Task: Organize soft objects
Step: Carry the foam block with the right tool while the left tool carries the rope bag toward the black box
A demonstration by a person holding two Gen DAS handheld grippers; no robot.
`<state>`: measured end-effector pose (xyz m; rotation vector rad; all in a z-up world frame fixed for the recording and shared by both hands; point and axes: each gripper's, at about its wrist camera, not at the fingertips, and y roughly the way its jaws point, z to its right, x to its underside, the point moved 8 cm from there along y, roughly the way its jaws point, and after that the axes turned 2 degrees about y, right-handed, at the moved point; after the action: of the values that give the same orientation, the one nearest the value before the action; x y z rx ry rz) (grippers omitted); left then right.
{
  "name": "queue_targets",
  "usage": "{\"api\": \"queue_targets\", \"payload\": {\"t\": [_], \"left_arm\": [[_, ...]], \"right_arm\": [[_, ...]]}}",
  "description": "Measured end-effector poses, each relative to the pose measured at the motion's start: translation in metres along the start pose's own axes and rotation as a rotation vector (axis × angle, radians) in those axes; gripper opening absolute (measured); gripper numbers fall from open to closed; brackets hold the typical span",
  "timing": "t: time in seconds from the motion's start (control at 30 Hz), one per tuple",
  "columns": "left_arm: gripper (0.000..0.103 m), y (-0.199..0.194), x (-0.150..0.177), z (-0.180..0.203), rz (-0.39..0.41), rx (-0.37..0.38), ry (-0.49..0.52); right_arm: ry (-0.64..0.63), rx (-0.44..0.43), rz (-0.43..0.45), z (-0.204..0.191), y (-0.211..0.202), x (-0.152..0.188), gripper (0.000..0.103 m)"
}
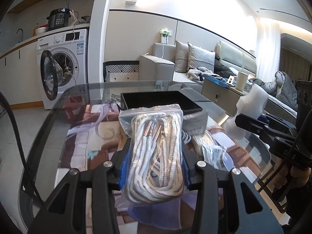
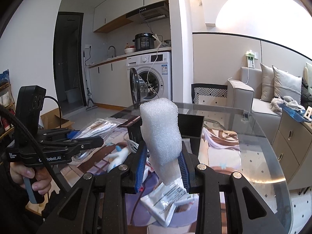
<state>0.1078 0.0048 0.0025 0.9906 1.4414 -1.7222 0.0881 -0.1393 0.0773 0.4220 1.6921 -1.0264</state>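
A clear zip bag of coiled white and tan cord (image 1: 156, 152) hangs above the glass table (image 1: 58, 117), and my left gripper (image 1: 155, 165) is shut on it with a blue pad on each side. The same bag (image 2: 97, 129) and left gripper (image 2: 85, 139) show at the left of the right wrist view. My right gripper (image 2: 162, 167) is shut on the lower part of a white foam block (image 2: 159, 132), which stands up between its blue pads. That foam block (image 1: 251, 101) also appears at the right of the left wrist view. A black open box (image 1: 159, 101) lies on the table beyond both.
Under the glass lies a printed picture mat (image 2: 224, 142). A white printed packet (image 2: 167, 200), a small white and blue figure (image 2: 119, 156) and a coiled white cable (image 2: 132, 146) lie on the table. A washing machine (image 2: 152, 76) with its door open and a grey sofa (image 2: 259, 93) stand behind.
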Motion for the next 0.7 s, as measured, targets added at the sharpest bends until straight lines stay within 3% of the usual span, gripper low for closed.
{"api": "queue_targets", "payload": {"t": [0.7], "left_arm": [[0.042, 0.05, -0.055, -0.016, 0.044, -0.055, 0.017]], "right_arm": [[0.007, 0.001, -0.046, 0.03, 0.049, -0.042, 0.032]]}}
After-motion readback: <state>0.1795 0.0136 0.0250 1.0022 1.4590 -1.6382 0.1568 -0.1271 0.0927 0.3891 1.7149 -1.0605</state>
